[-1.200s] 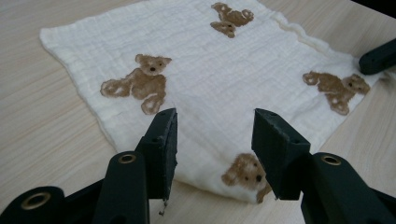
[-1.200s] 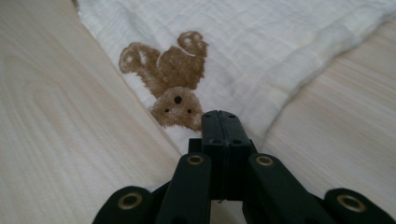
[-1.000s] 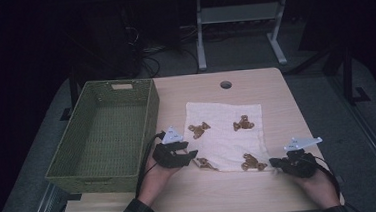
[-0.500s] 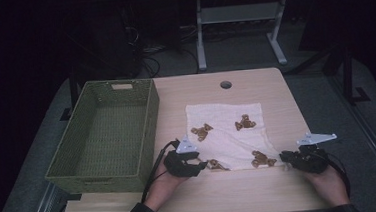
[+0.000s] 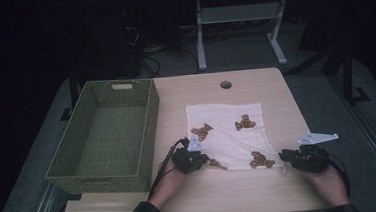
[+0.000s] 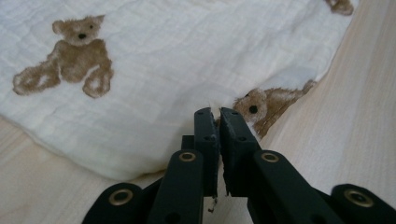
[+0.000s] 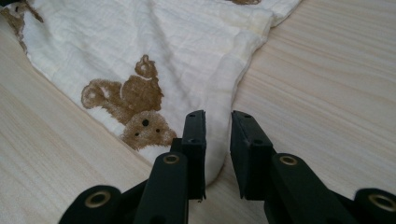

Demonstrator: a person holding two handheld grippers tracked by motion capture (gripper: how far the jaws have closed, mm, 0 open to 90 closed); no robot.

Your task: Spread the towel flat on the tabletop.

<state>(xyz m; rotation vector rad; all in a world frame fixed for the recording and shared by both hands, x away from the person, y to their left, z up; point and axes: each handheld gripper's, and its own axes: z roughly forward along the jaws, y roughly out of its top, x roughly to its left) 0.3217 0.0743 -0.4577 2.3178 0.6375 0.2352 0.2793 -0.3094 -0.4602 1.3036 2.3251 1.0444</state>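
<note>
A white cloth (image 5: 227, 128) printed with brown teddy bears lies flat on the wooden table (image 5: 242, 197). My left gripper (image 5: 206, 161) is at the cloth's near left corner. In the left gripper view its jaws (image 6: 215, 114) are pressed together on the cloth (image 6: 163, 60) edge beside a bear's head. My right gripper (image 5: 285, 158) is at the near right corner. In the right gripper view it (image 7: 218, 119) stands open, with the cloth (image 7: 187, 46) corner lying between the jaws on the tabletop.
A green woven basket (image 5: 150, 133) stands empty along the table's left side, close to my left hand. A round cable hole (image 5: 225, 85) sits at the table's far middle. Bare wood runs along the near edge and right of the cloth.
My left gripper moved nearer and rightward to the cloth's near left corner and closed on it. The right gripper drew back to the right, then returned to the near right corner.
</note>
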